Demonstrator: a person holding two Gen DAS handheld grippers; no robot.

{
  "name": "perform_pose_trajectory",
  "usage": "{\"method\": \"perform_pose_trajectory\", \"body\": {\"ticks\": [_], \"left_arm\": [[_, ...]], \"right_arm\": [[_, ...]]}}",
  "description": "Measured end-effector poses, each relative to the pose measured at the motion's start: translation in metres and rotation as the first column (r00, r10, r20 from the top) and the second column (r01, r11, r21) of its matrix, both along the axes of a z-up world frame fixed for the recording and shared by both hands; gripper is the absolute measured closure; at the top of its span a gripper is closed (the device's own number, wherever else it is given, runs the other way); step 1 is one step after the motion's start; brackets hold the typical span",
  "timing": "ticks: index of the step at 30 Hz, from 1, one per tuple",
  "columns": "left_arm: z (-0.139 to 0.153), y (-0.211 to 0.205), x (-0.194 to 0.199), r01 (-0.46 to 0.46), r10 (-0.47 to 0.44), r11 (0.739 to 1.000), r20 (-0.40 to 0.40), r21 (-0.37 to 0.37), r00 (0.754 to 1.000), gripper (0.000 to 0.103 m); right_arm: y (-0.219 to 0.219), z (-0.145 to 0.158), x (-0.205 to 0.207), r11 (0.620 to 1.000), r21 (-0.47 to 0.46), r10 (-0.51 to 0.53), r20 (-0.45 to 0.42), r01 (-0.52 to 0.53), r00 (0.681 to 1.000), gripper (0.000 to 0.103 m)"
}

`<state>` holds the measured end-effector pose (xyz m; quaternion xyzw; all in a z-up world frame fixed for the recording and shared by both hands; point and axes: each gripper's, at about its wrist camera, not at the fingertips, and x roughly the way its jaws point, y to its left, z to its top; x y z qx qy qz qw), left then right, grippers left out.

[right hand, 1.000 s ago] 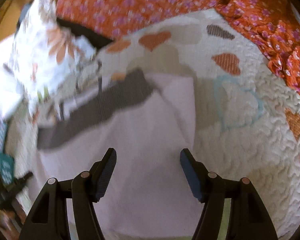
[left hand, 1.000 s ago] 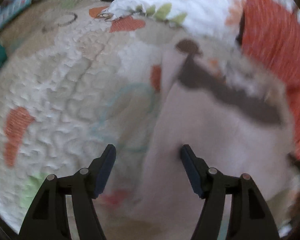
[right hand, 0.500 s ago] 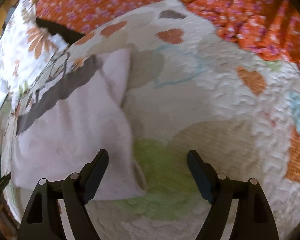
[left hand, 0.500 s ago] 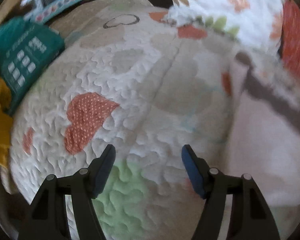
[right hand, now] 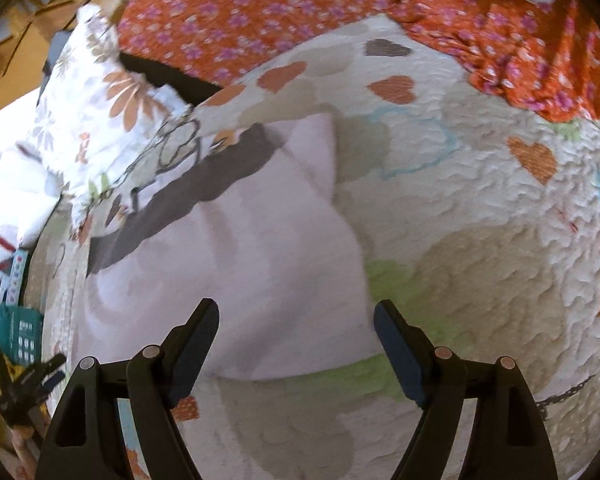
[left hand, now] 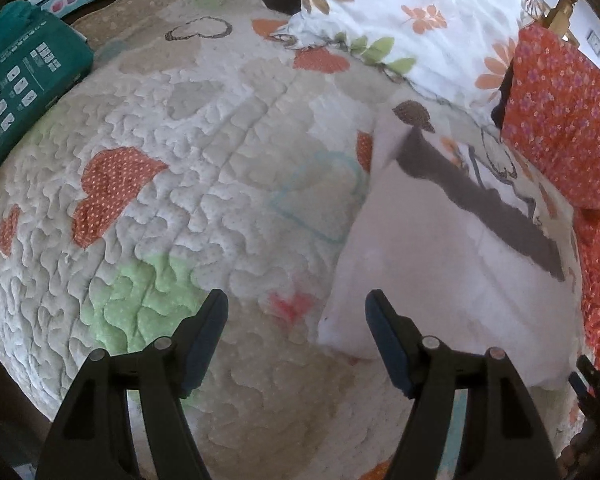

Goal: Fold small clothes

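— Where's the garment?
— The pale pink garment [left hand: 440, 264] with a dark waistband lies flat on the quilt [left hand: 204, 184], near the floral pillow [left hand: 420, 16].
— Are the fingers grasping it?
— No. The left gripper [left hand: 296, 336] and the right gripper [right hand: 296, 344] both hang released above it, nothing between them.

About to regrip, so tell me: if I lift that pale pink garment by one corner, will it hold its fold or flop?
The pale pink garment would probably flop: it lies soft and creased on the quilt. It looks thin, so likely light. The textured quilt may drag on it if pushed rather than lifted.
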<state>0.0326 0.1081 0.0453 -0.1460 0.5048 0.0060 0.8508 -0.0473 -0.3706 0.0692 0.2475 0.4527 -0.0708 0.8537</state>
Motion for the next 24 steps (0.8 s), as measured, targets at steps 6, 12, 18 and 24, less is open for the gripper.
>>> {"method": "perform_pose_trajectory", "body": {"ticks": [6, 12, 18, 24], "left_arm": [[0.007, 0.003, 0.009, -0.017, 0.018, 0.999, 0.008, -0.04, 1.0, 0.031], [0.007, 0.011, 0.018, -0.034, 0.034, 0.995, -0.009, -0.093, 0.999, 0.029], [0.0, 0.021, 0.02, -0.054, 0.049, 0.992, -0.042, -0.113, 0.998, 0.029], [-0.002, 0.018, 0.02, -0.035, 0.03, 0.993, -0.05, -0.116, 0.998, 0.029]], "right_arm": [[0.042, 0.009, 0.01, 0.988, -0.09, 0.125, 0.03, -0.122, 0.992, 0.019], [0.092, 0.005, 0.025, 0.955, -0.163, 0.256, 0.024, -0.249, 0.966, 0.019], [0.127, -0.004, 0.031, 0.91, -0.26, 0.331, -0.011, -0.323, 0.943, 0.019], [0.113, -0.012, 0.032, 0.93, -0.217, 0.3, -0.024, -0.298, 0.954, 0.019]]}}
